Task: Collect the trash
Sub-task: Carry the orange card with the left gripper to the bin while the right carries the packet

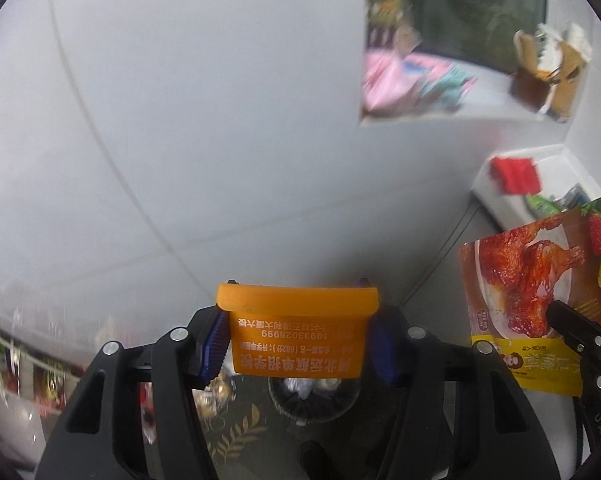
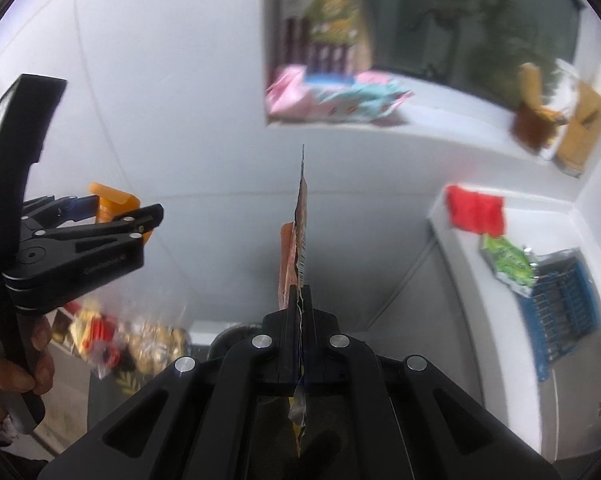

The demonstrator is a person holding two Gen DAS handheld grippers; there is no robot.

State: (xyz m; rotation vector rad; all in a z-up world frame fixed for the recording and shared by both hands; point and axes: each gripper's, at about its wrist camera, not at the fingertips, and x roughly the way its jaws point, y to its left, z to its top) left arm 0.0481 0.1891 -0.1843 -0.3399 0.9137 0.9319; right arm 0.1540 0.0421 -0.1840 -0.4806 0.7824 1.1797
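Orange plastic cup [image 1: 298,326] with white printed lettering sits clamped in my left claw [image 1: 296,344] at lower centre, while my right claw [image 2: 300,312] pinches a flat chicken-picture snack wrapper [image 2: 300,232] edge-on

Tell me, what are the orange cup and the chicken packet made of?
The cup looks like matte plastic: solid orange with a thick moulded rim and white printed text, held in the left tongs. The packet looks like thin glossy plastic film, maybe foil-lined: the right wrist view shows it edge-on, wafer thin and crinkled, pinched in the right tongs.
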